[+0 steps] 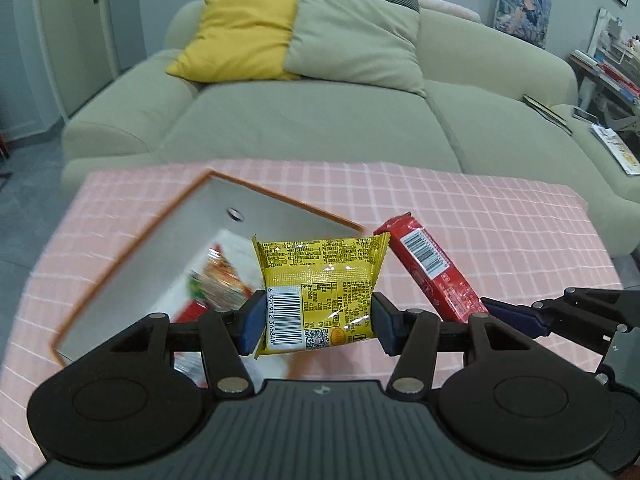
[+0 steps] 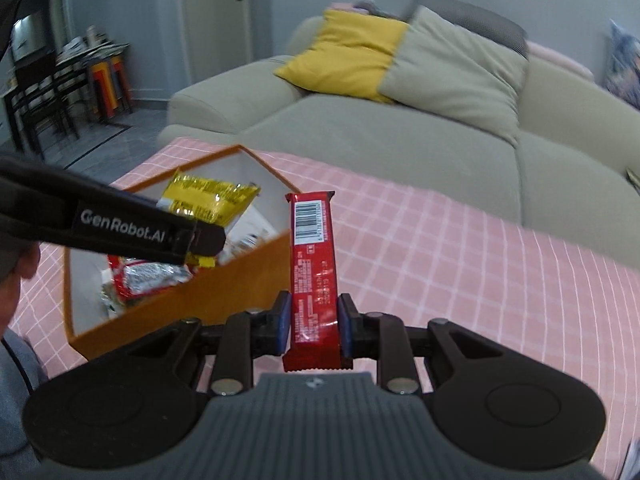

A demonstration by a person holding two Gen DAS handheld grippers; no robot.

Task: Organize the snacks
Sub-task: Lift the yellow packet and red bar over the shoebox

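Far left, on the counter (image 1: 460, 200) under a pink checked cloth: an orange-rimmed box (image 2: 224, 292) with white inner walls, open at the top. Inside the box: a red and silver wrapper (image 2: 140, 274) and other packets, blurred and not identifiable. Above the box opening, in the right wrist view: left gripper (image 1: 318, 314) crossing the frame from the left edge, partly screening the box contents. Jaws of the left gripper closed on a yellow snack packet (image 1: 320, 288), gripped at both side edges, barcode side up, clear of the counter. Just right of that packet: a red snack bar (image 2: 314, 276), held upright and clear of the cloth, barcode end uppermost. Jaws of the right gripper (image 2: 314, 326) clamped on the lower half of the bar, blue pads tight against both long edges. Right of the bar: bare pink cloth to the counter edge. Behind the counter: a pale green sofa (image 1: 320, 120) carrying a yellow cushion (image 1: 240, 36) and, to its right, a grey-green cushion (image 1: 356, 36). Far right beyond the sofa arm: shelving with books and papers, too small to detail.
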